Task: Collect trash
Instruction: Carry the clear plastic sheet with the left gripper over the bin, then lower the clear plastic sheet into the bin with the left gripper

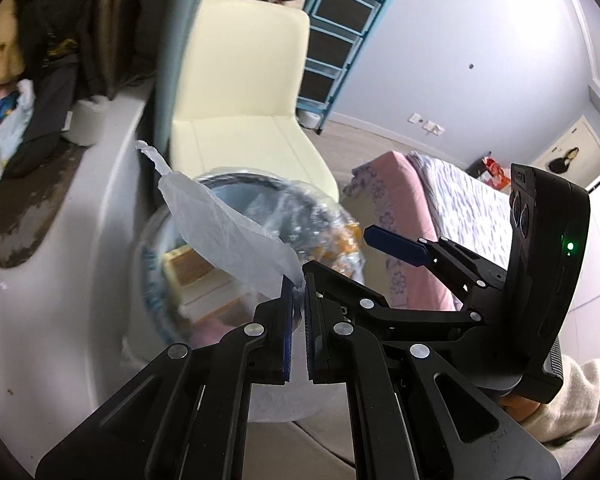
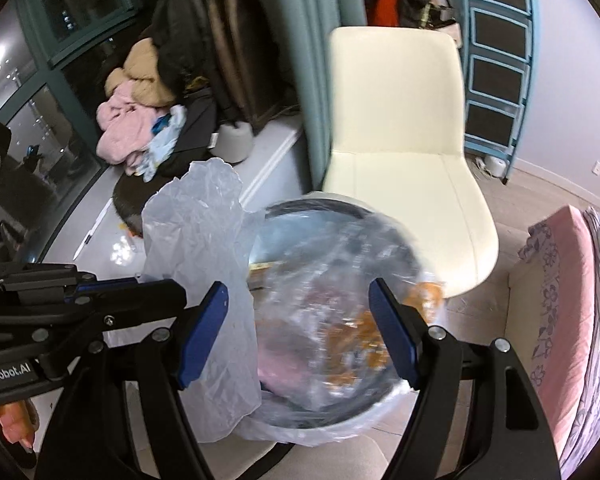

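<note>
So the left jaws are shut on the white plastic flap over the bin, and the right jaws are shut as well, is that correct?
Not quite: the right gripper has its jaws open, empty, above the bin, as the right wrist view shows. The left gripper is indeed shut on the white plastic flap.

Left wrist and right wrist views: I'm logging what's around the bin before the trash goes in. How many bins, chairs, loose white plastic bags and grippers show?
Trash bin: 1
Cream chair: 1
White plastic bag: 1, pinched in the left gripper
Grippers: 2, counting the open right gripper
Total: 5
</note>
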Tool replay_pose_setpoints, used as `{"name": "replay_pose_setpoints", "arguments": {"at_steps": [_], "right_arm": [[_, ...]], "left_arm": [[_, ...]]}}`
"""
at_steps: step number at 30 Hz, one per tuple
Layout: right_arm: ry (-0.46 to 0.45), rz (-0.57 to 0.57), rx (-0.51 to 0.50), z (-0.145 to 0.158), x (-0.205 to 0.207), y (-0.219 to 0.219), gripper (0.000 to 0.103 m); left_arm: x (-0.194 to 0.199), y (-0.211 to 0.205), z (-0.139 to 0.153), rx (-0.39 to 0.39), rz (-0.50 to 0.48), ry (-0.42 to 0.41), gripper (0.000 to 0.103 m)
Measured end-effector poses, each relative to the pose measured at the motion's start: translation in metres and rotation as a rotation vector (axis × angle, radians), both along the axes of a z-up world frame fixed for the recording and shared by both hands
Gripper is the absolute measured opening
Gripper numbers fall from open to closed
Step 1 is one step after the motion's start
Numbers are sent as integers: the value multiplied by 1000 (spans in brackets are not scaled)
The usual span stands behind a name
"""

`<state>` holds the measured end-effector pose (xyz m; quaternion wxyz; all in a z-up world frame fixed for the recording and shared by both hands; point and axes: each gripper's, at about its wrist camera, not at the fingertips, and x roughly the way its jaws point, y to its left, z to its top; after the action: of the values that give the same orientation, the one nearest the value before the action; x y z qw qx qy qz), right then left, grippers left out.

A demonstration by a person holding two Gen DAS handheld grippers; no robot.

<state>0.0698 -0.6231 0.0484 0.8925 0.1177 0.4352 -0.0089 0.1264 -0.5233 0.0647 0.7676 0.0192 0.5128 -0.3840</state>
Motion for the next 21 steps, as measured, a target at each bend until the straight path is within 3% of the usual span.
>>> {"name": "replay_pose_setpoints", "arguments": {"at_steps": [11,21], "right_arm": [[80,-150,46,-24,-11,-48,70],[180,-261,71,-46,-2,-51,70]], "left_arm": [[3,-57,-25,27,-120,66,4],[29,-64,-59,91,-219,126,4]]}}
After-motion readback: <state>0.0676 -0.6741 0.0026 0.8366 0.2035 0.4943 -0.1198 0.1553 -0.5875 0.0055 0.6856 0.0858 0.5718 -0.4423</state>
